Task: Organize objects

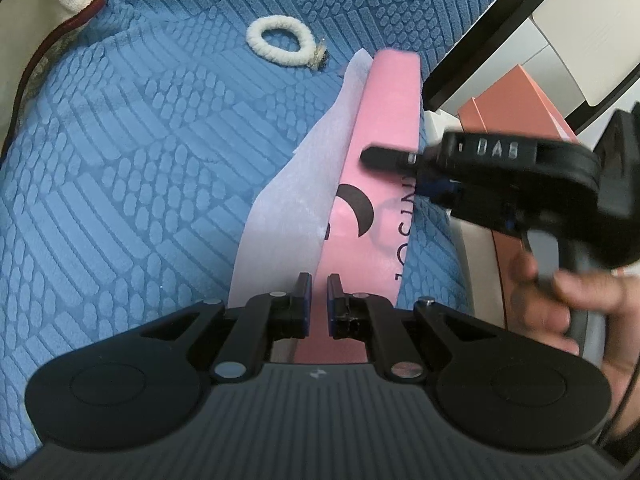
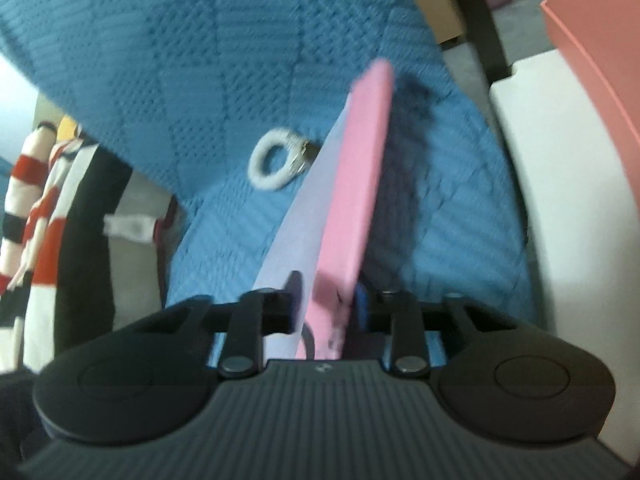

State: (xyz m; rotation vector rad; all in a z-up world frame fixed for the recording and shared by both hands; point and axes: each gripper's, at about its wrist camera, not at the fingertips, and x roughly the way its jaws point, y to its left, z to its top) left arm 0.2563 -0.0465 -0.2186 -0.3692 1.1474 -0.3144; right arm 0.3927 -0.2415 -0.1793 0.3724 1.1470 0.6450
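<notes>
Two layers show on our pink bag — pale tissue beside it, above the blue blanket. Our left gripper and right gripper both clamp it.

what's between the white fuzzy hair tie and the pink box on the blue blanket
A pale lilac tissue sheet sticks out beside the pink box toward the hair tie; otherwise bare blanket. Both views show it.

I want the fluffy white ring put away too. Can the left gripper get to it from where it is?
Probably yes. The fluffy white ring lies in the open on the blue blanket, ahead of the left gripper. But its fingers look closed on the pink bag, so it would likely have to let go first.
</notes>
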